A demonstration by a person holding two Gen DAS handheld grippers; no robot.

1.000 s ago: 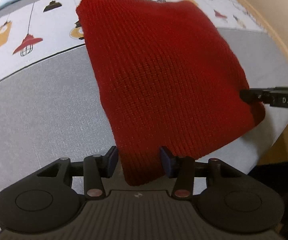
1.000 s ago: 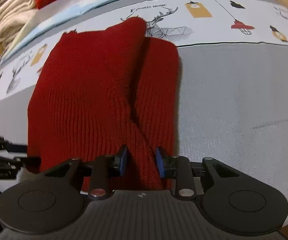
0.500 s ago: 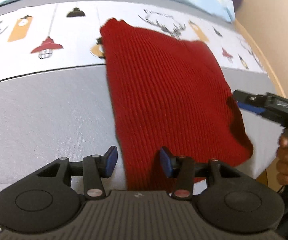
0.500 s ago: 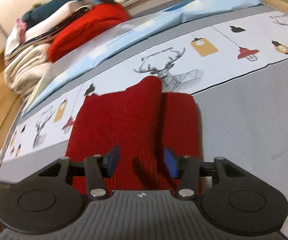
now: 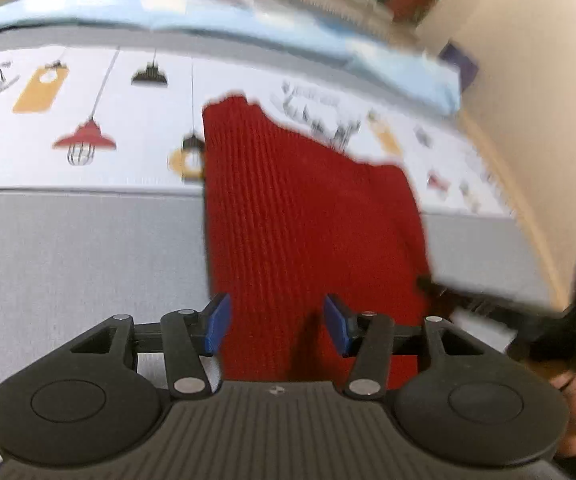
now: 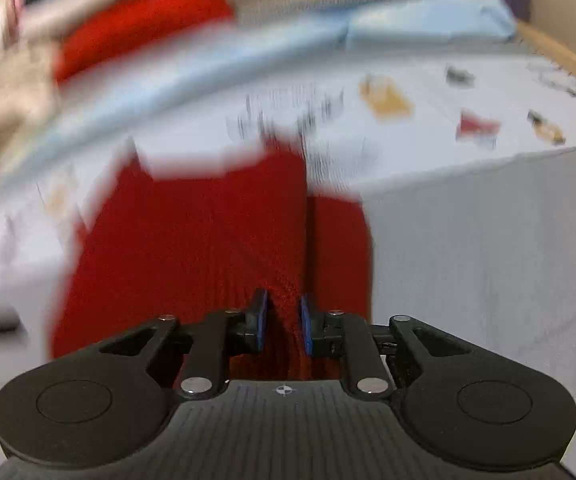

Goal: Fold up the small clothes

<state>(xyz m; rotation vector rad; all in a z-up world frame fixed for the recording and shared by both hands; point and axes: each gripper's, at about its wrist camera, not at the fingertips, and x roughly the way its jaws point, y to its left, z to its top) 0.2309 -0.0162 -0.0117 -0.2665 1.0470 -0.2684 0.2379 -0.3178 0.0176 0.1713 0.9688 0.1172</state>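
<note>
A red knit garment (image 5: pixel 307 220) lies on the bed, its far end on the printed band and its near end on the grey sheet (image 5: pixel 80 256). My left gripper (image 5: pixel 276 322) is open, its blue pads on either side of the garment's near edge. In the right wrist view the same garment (image 6: pixel 192 248) shows a raised fold running toward the camera. My right gripper (image 6: pixel 282 322) is closed on that fold at the near edge. The right gripper also shows, blurred, at the right of the left wrist view (image 5: pixel 487 300).
A light blue pillow or sheet (image 6: pixel 427 28) lies across the back of the bed. A pile of folded clothes, red and cream (image 6: pixel 88 40), sits at the back left. The wooden bed edge (image 6: pixel 559 52) runs along the right. Both views are motion-blurred.
My right gripper has closed on the garment's fold. Both grippers have tilted up and pulled back, so more of the bed's far side shows. My left gripper stays open.
</note>
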